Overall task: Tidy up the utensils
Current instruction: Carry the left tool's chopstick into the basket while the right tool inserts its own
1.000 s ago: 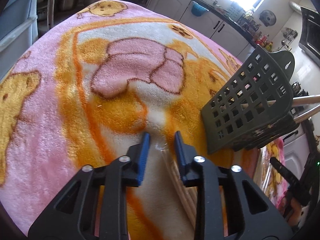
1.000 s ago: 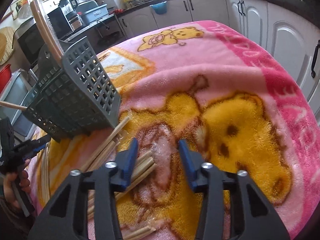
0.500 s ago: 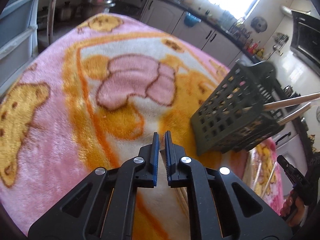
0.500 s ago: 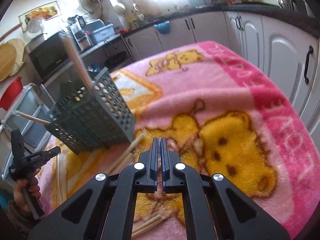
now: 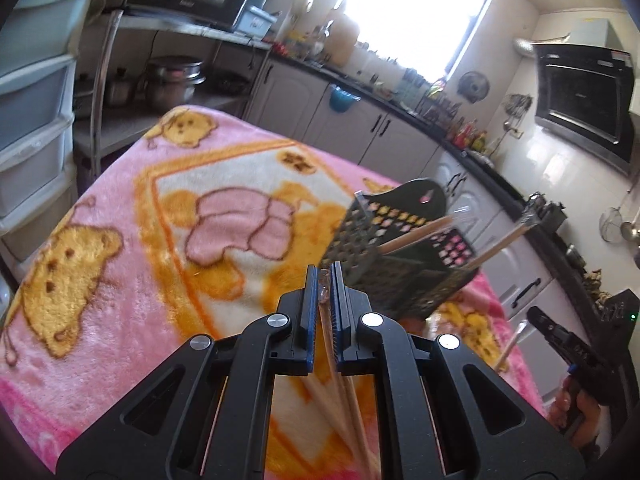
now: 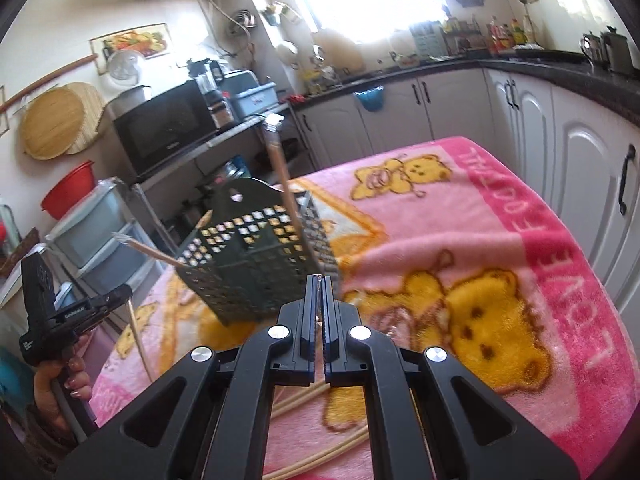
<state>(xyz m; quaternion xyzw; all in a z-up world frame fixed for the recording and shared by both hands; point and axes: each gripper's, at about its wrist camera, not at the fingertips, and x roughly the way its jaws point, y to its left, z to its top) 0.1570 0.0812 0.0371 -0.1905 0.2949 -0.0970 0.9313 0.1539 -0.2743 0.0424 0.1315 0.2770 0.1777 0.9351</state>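
Observation:
A dark green perforated utensil basket (image 5: 394, 256) (image 6: 256, 256) stands on the pink bear blanket (image 5: 160, 240) with chopsticks (image 5: 416, 234) sticking out of it. My left gripper (image 5: 323, 280) is shut on a bundle of wooden chopsticks (image 5: 344, 392) that hangs down beneath it, raised above the blanket just left of the basket. My right gripper (image 6: 320, 284) is shut on a thin chopstick, raised in front of the basket. More chopsticks (image 6: 304, 400) lie on the blanket below it.
Kitchen cabinets (image 6: 520, 120) and a counter run along the far side and the right. A microwave (image 6: 164, 128) and plastic drawers (image 5: 28, 120) stand to the left. The blanket's edge drops off near the right cabinets.
Both grippers shut on chopsticks and lifted up off the blanket; the views now tilt up toward the kitchen, with the basket just ahead.

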